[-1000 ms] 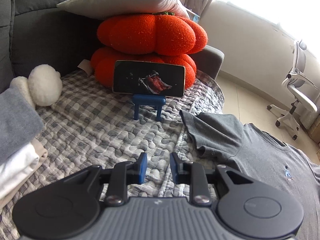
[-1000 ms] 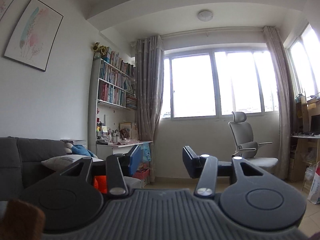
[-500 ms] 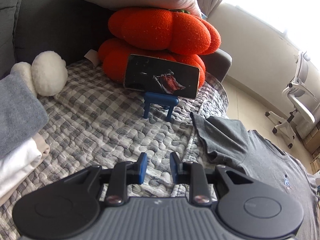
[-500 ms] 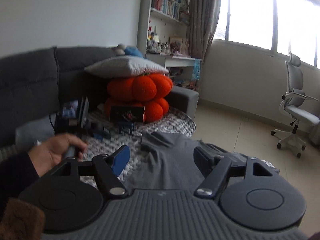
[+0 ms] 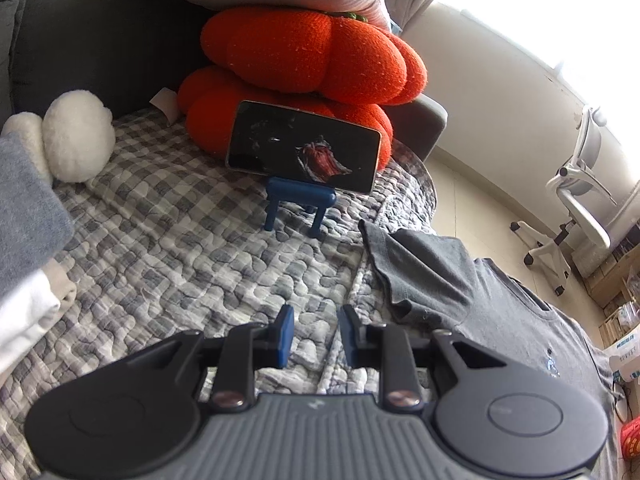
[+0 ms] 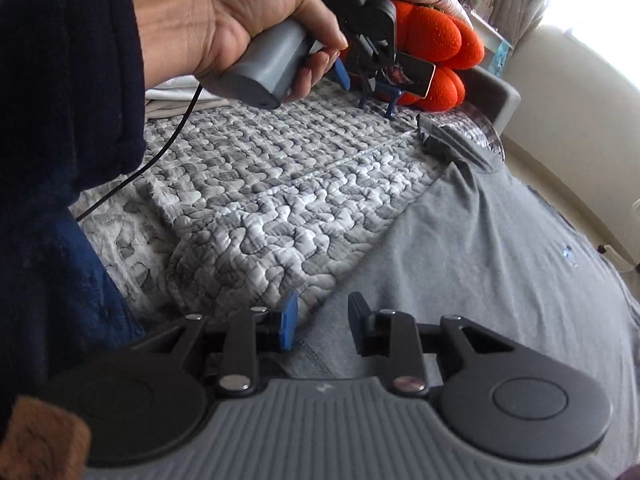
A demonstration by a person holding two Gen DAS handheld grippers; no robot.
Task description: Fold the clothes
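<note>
Grey T-shirt [image 6: 460,264]: spread flat on checked quilt [image 5: 180,248] (sleeve nearest phone [image 5: 304,146]). Left gripper [image 5: 314,336]: parted, empty, above quilt. Right gripper [image 6: 322,326]: parted, empty, over shirt's edge.

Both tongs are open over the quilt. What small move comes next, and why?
Probably lower the right tongs onto the near edge of the grey T-shirt and close. That edge lies just beneath them, the shirt is spread flat and unfolded, and neither they nor the left tongs hold anything.
</note>
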